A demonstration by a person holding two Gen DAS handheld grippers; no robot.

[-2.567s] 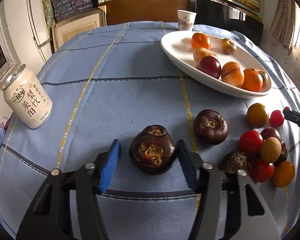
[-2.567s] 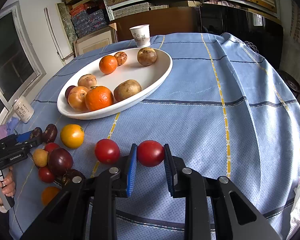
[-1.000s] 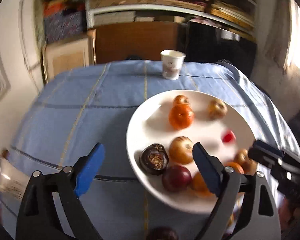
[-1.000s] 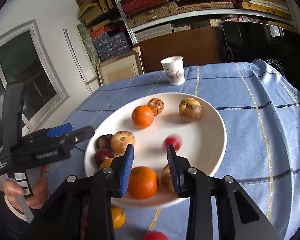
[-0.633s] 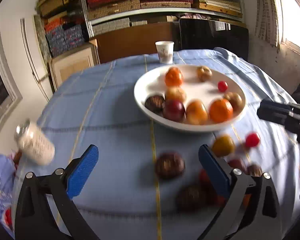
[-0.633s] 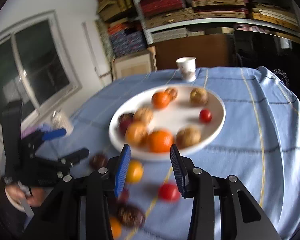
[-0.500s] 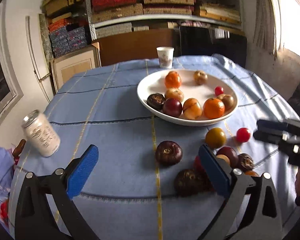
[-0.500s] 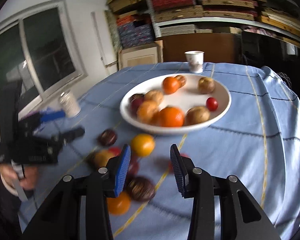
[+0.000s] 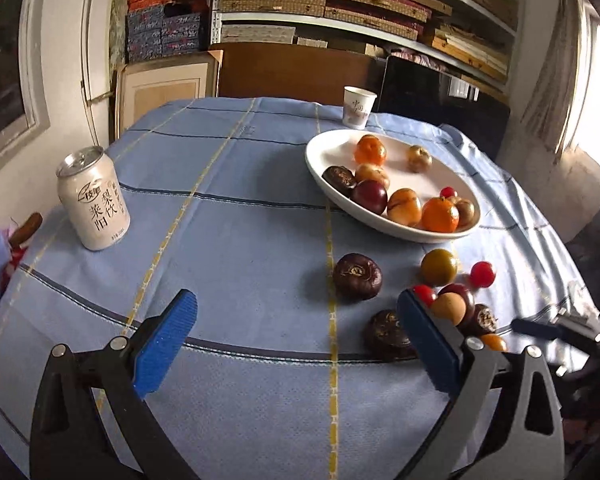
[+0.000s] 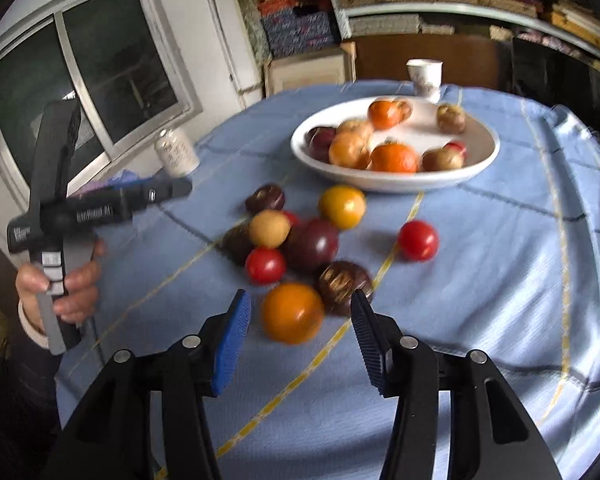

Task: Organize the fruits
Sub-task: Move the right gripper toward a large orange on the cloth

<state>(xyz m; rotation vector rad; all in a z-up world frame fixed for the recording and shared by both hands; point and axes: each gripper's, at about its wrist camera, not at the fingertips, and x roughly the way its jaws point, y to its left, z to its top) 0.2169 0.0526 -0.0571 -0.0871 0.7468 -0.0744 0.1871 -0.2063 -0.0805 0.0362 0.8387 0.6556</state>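
Now both tongs are empty: left tongs [image 9: 296,344] stand wide, right tongs [image 10: 300,332] have just been opening around an orange fruit [image 10: 292,313]. Both have pulled back from the white plate [image 9: 320,152] to the loose fruits [image 10: 300,240] on the tabletop [image 9: 236,256]; next pickups follow.

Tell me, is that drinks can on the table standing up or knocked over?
Standing up. The can rests on its base on the blue tablecloth, its silver top facing up. Whether it is full cannot be told.

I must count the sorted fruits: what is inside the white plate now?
The white plate holds two oranges, one small red fruit, dark ones and brownish ones. Anything behind the front fruits stays hidden.
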